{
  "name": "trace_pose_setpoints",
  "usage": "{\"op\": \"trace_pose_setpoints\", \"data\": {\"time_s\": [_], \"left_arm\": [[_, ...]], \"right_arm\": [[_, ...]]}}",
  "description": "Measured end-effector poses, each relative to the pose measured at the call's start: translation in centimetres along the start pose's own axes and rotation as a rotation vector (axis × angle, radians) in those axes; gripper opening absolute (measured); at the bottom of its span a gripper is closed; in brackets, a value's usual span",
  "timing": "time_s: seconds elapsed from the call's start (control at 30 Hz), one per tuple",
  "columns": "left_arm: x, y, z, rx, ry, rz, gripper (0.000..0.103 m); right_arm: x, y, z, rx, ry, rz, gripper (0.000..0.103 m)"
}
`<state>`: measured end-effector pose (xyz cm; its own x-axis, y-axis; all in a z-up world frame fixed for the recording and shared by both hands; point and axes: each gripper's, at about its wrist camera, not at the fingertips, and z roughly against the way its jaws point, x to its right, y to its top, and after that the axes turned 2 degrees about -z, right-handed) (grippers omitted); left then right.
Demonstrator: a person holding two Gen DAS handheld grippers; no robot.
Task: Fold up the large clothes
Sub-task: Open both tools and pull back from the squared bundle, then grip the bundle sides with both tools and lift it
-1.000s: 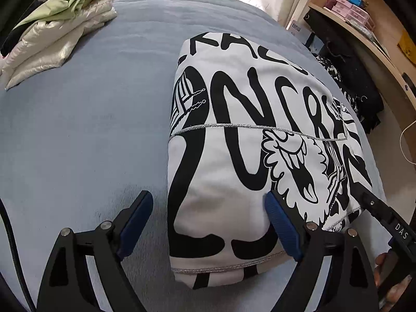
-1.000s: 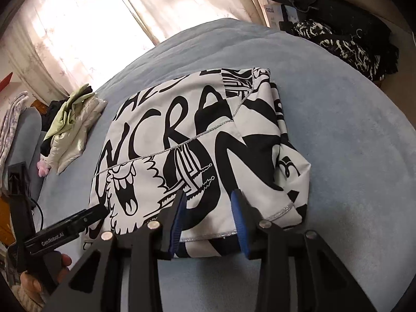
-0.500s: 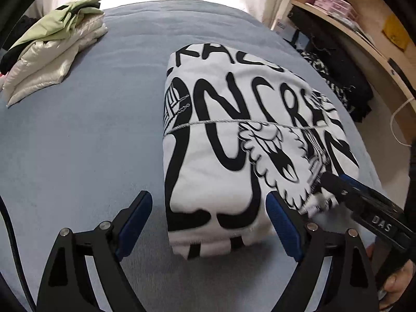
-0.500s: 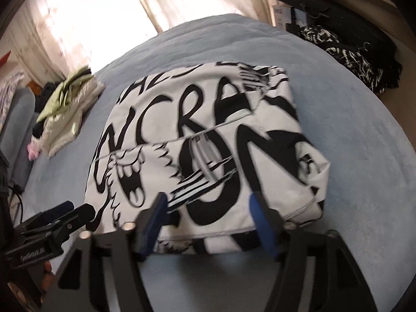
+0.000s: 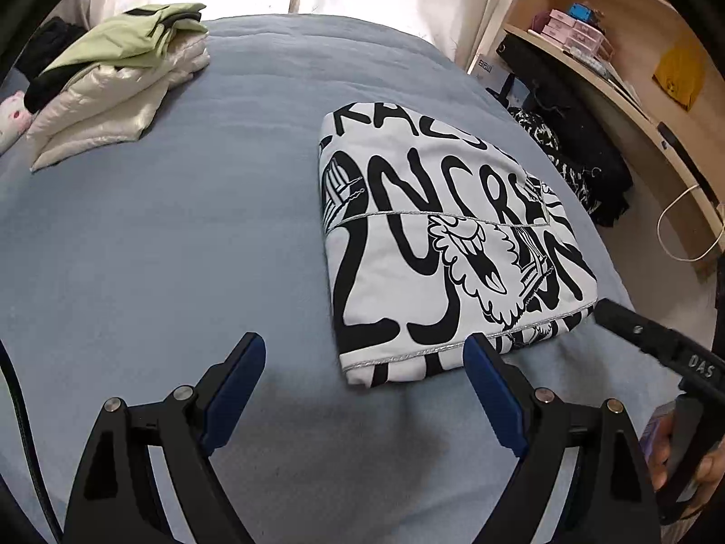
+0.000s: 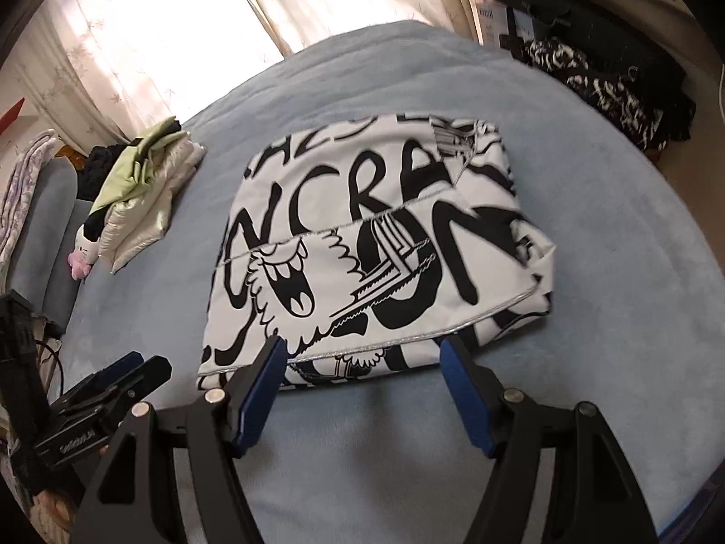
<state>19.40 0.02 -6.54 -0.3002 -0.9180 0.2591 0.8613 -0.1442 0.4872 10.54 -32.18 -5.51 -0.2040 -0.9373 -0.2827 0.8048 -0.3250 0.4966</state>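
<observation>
While folded garment lies on bed, left claw and right claw both agape, empty, clear of it.

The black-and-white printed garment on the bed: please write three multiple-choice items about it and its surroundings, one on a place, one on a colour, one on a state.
1. Where does the pile of folded light jackets lie, seen from the left wrist view?
A. far left on the bed
B. on the wooden shelf
C. on the printed garment

2. What colour is the bed cover?
A. red
B. grey-blue
C. yellow

3. In what state is the printed garment?
A. hanging up
B. spread out flat
C. folded into a compact rectangle

Answers: 1 A, it sits at the bed's far left side; 2 B, the cover is grey-blue throughout; 3 C, stacked layers show at its near edge.
</observation>
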Motion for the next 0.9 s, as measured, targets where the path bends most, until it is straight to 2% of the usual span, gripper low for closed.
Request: {"op": "trace_pose_setpoints", "data": {"time_s": [0.3, 0.33, 0.43, 0.47, 0.67, 0.9], "left_arm": [[-1.2, 1.8, 0.3, 0.021, -0.04, 0.043, 0.088], [-1.2, 2.1, 0.0, 0.014, -0.046, 0.045, 0.088], [-1.3, 3.0, -1.5, -0.013, -0.075, 0.063, 0.088], [-1.2, 3.3, -2.1, -0.022, -0.085, 0.073, 0.088], [-1.1, 4.8, -5.9, -0.068, -0.135, 0.11, 0.088], [-0.4, 5.5, -9.7, -0.113, -0.12, 0.115, 0.088]], "right_arm": [[2.4, 2.5, 1.0, -0.006, 0.018, -0.024, 0.075], [2.9, 2.9, 0.9, -0.01, 0.018, -0.027, 0.078], [4.4, 4.5, 0.6, -0.004, 0.018, -0.022, 0.098], [4.9, 5.0, 0.5, 0.006, 0.017, -0.014, 0.099], [8.6, 8.2, -2.8, -0.043, 0.034, -0.035, 0.1], [10.7, 9.4, -7.3, -0.132, 0.117, -0.068, 0.1]]}}
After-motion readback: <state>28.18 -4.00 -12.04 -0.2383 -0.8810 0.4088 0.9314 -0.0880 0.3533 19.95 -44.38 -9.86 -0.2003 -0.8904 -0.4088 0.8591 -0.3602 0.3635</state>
